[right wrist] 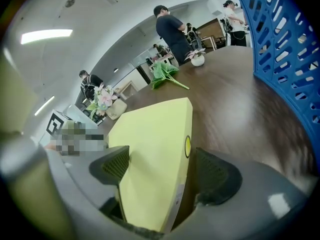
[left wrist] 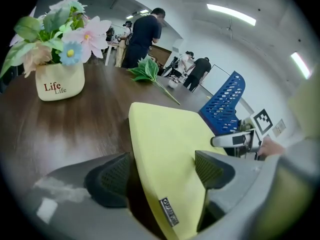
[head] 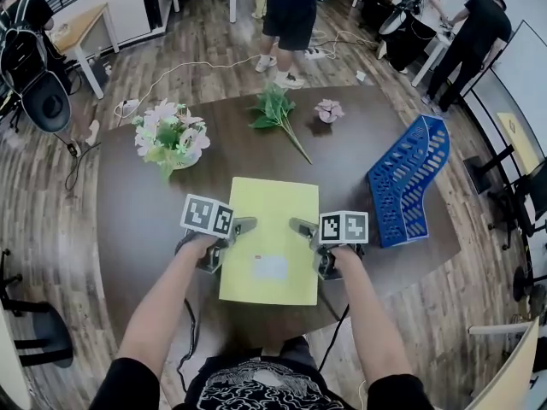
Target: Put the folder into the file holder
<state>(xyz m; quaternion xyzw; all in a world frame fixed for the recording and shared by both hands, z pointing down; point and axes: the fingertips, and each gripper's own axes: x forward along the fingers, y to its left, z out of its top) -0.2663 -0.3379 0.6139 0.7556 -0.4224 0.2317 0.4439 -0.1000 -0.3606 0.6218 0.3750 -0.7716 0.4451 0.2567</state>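
Left gripper (left wrist: 165, 171) jaws spread wide, straddling the left edge of the yellow folder (head: 269, 220) with pads apparently not pressing. Right gripper (right wrist: 167, 166) is likewise agape over the opposite edge, no clear pinch. One gripper per side probably so the broad folder lifts level. It lies on the table (head: 145, 220), with the blue file holder (head: 410, 182) lying on its side near its right, nothing in it.
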